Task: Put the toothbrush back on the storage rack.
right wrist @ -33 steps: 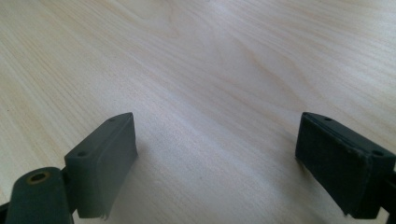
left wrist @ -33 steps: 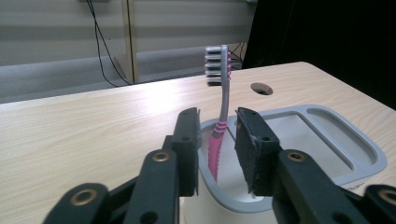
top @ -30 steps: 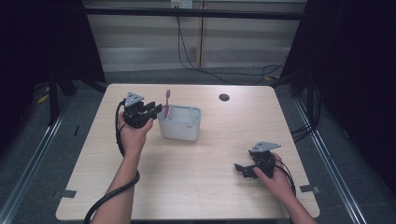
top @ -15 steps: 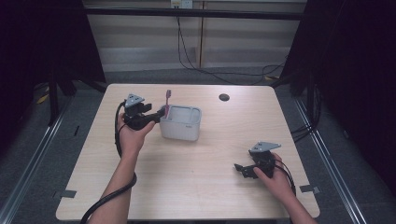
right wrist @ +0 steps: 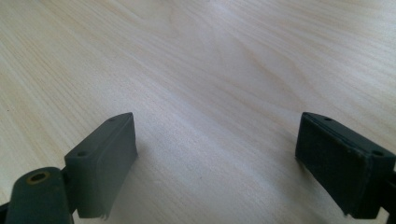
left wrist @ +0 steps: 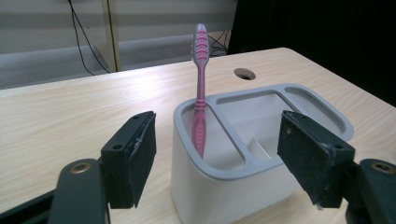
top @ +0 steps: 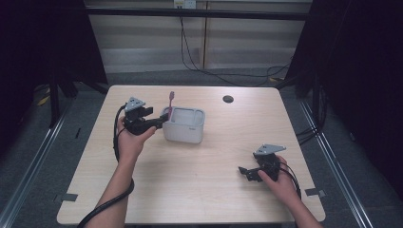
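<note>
Toothbrush (top: pixel 169 105) is pink, standing head-up and slightly tilted in the narrow slot of the grey caddy (top: pixel 185 125), on the caddy's left side. Caddy sits on the bench (top: pixel 199 190), toward the far-left part of it. Left claw (top: pixel 161 122) is just left of the caddy, jaws spread wide, nothing between them; in the left gripper view (left wrist: pixel 217 154) the caddy's near corner sits between the two pads but neither pad touches it. Right claw (top: pixel 244 172) is well apart from the caddy, toward the near-right, low over bare wood, jaws also wide apart and holding nothing (right wrist: pixel 215 163). Round hole (top: pixel 228 99) in the bench is beyond the caddy, to its right. Cable (top: pixel 116 137) trails from the left claw along the forearm.
</note>
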`<state>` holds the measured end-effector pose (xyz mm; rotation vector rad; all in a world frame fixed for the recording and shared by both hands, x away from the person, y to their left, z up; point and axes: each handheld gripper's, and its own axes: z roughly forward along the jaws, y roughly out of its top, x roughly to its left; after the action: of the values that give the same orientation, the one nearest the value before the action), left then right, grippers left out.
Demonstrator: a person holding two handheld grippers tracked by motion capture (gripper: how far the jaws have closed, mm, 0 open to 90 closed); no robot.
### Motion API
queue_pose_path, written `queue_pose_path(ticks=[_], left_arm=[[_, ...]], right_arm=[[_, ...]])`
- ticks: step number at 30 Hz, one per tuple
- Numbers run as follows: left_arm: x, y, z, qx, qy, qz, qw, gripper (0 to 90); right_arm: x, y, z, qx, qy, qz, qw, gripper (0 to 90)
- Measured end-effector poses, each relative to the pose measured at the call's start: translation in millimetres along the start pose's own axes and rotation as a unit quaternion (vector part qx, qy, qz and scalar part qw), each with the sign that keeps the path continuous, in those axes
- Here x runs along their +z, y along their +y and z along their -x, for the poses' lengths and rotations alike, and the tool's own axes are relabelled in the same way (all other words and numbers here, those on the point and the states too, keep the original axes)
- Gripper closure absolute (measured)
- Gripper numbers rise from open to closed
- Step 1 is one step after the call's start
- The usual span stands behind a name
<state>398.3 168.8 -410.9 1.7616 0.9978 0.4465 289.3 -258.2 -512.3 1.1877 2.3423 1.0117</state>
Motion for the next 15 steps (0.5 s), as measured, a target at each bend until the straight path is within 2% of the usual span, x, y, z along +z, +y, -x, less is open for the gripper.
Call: queue_pose_path(ticks=[10,15], left_arm=[[-7.8,-8.5,-2.4,0.001,-0.01,-0.004,0.9999,26.3],[-11.2,-15.7,-6.7,-0.007,-0.011,-0.004,0.9999,25.9]], right_arm=[[0.0,0.0,0.0,0.0,0.0,0.0,1.0,12.0],[0.0,0.0,0.0,0.0,0.0,0.0,1.0,11.9]])
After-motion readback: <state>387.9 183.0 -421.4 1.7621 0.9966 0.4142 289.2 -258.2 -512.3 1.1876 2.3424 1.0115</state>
